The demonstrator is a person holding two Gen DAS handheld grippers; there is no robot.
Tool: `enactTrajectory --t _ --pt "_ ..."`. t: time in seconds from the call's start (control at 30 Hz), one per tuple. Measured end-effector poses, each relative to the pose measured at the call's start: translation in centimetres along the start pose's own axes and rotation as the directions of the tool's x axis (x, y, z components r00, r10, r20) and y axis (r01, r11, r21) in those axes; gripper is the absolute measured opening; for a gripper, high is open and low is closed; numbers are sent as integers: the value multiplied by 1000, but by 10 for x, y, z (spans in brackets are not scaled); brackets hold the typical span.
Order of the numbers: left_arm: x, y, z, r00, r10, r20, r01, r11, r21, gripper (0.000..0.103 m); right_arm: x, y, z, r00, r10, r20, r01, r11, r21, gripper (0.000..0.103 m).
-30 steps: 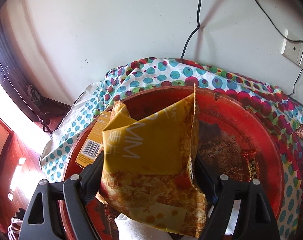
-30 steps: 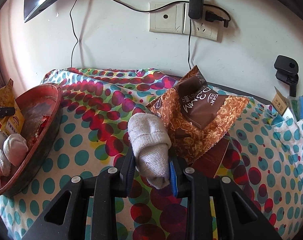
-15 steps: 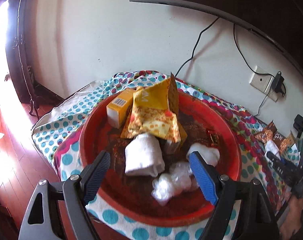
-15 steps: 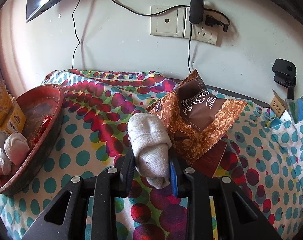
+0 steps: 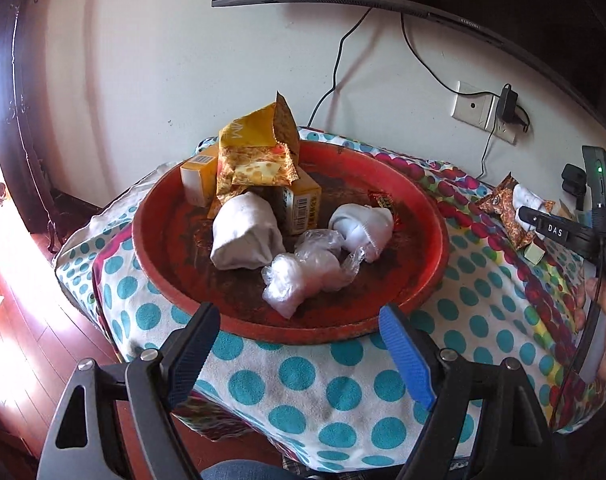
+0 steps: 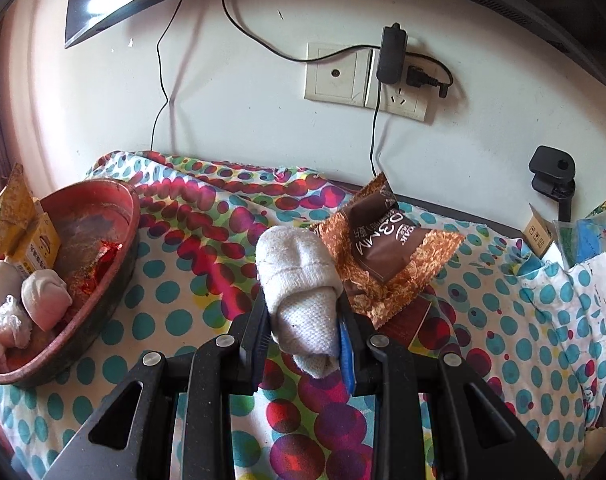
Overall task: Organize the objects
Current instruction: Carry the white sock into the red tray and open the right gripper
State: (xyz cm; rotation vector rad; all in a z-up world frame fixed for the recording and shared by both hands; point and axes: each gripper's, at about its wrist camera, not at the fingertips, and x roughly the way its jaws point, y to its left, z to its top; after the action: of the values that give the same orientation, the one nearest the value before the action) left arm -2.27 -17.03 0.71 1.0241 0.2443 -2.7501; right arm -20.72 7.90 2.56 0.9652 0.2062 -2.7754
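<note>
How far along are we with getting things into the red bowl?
Done: red bowl holds the yellow snack packet, boxes and rolled socks. In hand: right gripper clamps a rolled white sock; left gripper is open, empty. Left: brown snack packet on the cloth.

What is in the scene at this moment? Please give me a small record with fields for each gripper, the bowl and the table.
left gripper: open, empty, in front of the bowl's near rim
right gripper: shut on rolled white sock
red bowl: holds yellow snack bag, yellow boxes, two rolled socks, plastic-wrapped bundle
table: dotted cloth; brown snack bag lies behind the held sock
wall: socket plate with plugged adapter
</note>
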Motion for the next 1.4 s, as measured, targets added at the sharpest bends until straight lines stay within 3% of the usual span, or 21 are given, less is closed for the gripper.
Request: enactTrajectory --t 0.17,0.33,0.6,0.83,1.23,1.33,1.4 --pt "4 4 -2 1000 26 -17 -26 1000 9 84 -21 51 21 996 84 31 -81 993 -90 27" --pt "5 14 -1 999 36 -26 -37 999 -23 84 -22 122 28 984 178 -1 -175 961 -213 27" --pt "7 19 -1 999 27 -39 -29 999 -37 84 -7 195 24 974 216 -62 -225 928 -298 27" --pt "12 25 -1 998 14 -54 -17 998 -58 84 10 222 24 977 192 -95 -213 920 -329 27" --pt "16 25 -1 998 -2 -66 -3 998 -62 84 25 223 46 980 181 -87 -198 941 -274 32" --pt "15 24 0 998 -2 -61 -2 998 -58 84 22 219 46 980 184 -78 -198 946 -257 44" --pt "16 24 -1 998 0 -61 -4 998 -55 84 15 212 46 983 179 -39 -183 950 -253 61"
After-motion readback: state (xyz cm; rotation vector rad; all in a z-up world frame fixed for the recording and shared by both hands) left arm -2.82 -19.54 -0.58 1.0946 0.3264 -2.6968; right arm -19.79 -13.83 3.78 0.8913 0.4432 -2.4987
